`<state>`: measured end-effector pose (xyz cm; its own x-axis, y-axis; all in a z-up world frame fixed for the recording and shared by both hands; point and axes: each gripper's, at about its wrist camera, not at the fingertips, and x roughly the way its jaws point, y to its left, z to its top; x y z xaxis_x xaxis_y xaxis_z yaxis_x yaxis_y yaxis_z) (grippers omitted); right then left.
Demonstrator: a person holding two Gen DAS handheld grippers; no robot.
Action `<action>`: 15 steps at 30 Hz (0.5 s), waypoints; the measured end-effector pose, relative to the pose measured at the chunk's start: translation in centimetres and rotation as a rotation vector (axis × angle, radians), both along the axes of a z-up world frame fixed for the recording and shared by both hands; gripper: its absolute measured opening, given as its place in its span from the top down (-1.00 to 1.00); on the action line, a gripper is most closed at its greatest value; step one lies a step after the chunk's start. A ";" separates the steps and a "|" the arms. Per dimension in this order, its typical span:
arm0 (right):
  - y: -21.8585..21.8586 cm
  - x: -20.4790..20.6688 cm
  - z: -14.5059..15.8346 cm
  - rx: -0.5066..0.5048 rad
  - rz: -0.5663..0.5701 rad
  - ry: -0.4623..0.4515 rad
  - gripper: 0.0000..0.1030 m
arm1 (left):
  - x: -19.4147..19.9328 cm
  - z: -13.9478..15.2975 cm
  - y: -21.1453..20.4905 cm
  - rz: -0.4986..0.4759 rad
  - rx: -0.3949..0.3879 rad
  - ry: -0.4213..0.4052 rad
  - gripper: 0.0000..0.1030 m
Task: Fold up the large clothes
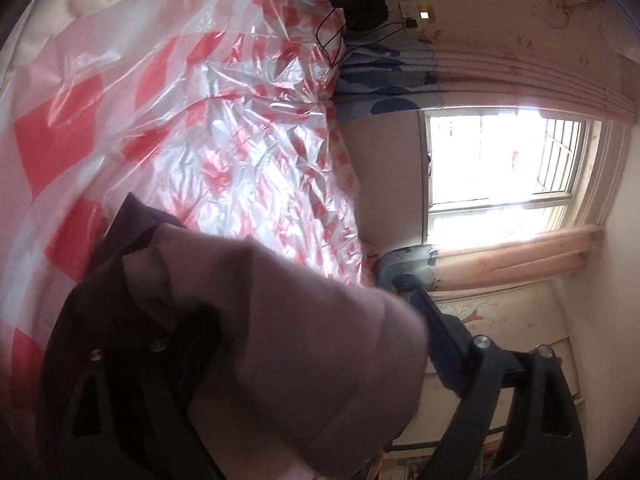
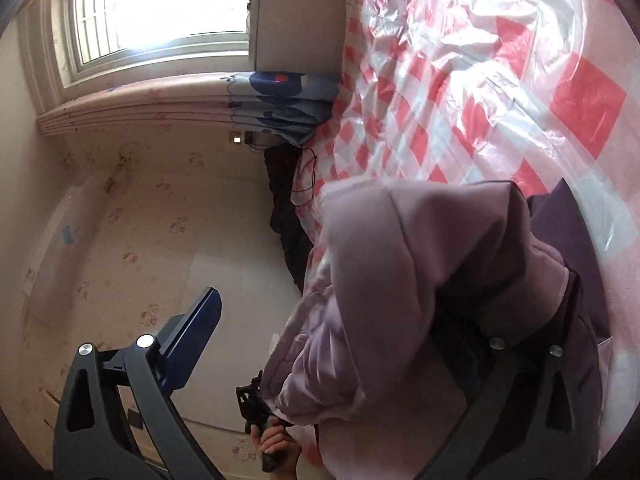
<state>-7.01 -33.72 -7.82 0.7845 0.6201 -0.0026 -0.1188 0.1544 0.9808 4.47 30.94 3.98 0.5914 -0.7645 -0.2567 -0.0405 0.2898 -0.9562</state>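
Pink padded jacket [image 1: 288,344] with dark purple lining hangs lifted over the bed's near edge, above the red-and-white checked plastic sheet [image 1: 224,128]. Left gripper [image 1: 280,380]: jaws spread, one finger buried under jacket fabric, the other bare. Right gripper [image 2: 320,360]: same, jaws wide, jacket draped over one finger; cannot tell if either actually pinches. Window [image 2: 160,8] and curtain [image 1: 500,80] beyond the bed's far edge.

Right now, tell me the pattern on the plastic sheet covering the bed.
Red and white checks on the plastic sheet, clearest in the right wrist view.
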 end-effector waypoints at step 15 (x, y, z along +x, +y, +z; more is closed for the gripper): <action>16.0 6.7 5.3 -1.163 0.026 0.103 -0.87 | 0.6 4.8 -16.2 -0.181 0.757 -0.343 -0.86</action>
<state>-0.35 -17.67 -2.56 0.7346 0.2181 -0.6425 -0.0634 0.9648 0.2551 5.04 14.75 8.83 0.6151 -0.5488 -0.5661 0.3244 0.8305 -0.4527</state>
